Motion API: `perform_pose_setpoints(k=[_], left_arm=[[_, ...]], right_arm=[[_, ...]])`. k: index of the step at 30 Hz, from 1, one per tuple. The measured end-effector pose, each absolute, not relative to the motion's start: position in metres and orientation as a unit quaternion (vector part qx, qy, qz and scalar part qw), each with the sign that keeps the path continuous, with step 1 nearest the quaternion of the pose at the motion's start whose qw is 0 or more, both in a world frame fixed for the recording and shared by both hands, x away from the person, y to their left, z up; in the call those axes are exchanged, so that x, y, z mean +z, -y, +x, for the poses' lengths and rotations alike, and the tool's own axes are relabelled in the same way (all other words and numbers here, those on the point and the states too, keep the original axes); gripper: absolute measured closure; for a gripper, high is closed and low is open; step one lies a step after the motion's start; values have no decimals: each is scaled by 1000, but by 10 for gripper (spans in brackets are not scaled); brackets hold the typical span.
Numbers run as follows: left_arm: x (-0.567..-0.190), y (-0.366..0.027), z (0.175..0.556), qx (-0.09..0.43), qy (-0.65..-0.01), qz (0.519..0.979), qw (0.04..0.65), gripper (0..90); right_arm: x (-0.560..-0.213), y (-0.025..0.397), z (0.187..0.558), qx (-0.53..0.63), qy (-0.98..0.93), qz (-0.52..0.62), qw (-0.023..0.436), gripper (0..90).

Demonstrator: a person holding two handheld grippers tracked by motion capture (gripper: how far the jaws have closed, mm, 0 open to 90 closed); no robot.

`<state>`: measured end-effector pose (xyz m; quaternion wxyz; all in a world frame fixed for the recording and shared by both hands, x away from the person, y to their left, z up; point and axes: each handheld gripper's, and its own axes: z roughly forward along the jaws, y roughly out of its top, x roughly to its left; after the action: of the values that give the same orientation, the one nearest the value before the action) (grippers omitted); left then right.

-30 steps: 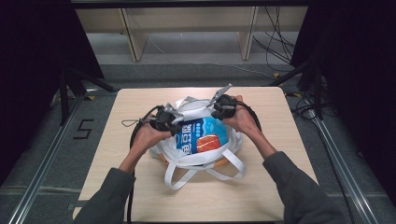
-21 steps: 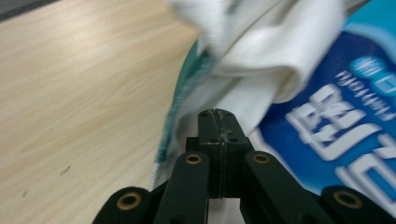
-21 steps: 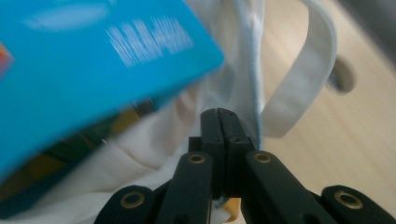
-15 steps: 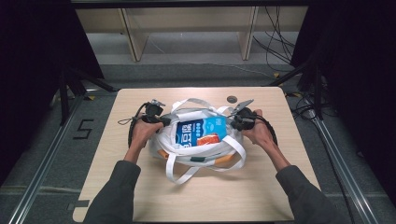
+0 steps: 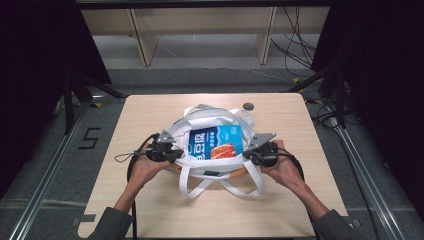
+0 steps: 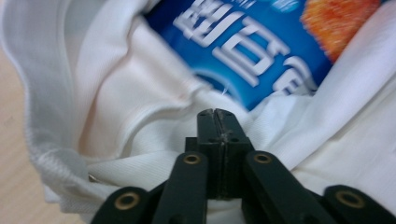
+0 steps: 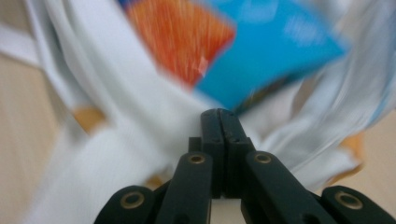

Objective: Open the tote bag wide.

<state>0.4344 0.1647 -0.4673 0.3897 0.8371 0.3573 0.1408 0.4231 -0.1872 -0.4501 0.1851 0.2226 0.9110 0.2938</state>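
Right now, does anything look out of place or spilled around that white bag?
Nothing spilled. The white bag lies slumped on the table, its straps splayed forward, and the blue packet pokes out of the mouth.

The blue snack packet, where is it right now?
In the high view the blue snack packet lies in the open mouth of the white tote bag at mid-table, between the left gripper and right gripper.

One white bag [image 5: 212, 165] lying on one table [image 5: 150, 210], one blue packet [image 5: 216, 142] sitting inside. Two strap handles [image 5: 220, 187] trailing forward. One small round disc [image 5: 248, 106] resting behind. Two grippers: left [image 5: 172, 150], right [image 5: 252, 152].
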Motion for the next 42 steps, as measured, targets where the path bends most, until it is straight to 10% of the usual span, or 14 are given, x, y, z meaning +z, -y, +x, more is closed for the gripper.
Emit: perform_pose_setpoints(k=[42], left_arm=[[-441, -176, 466, 195, -417, 788, 409, 843]], right_arm=[[-453, 204, 478, 384, -852, 300, 189, 900]])
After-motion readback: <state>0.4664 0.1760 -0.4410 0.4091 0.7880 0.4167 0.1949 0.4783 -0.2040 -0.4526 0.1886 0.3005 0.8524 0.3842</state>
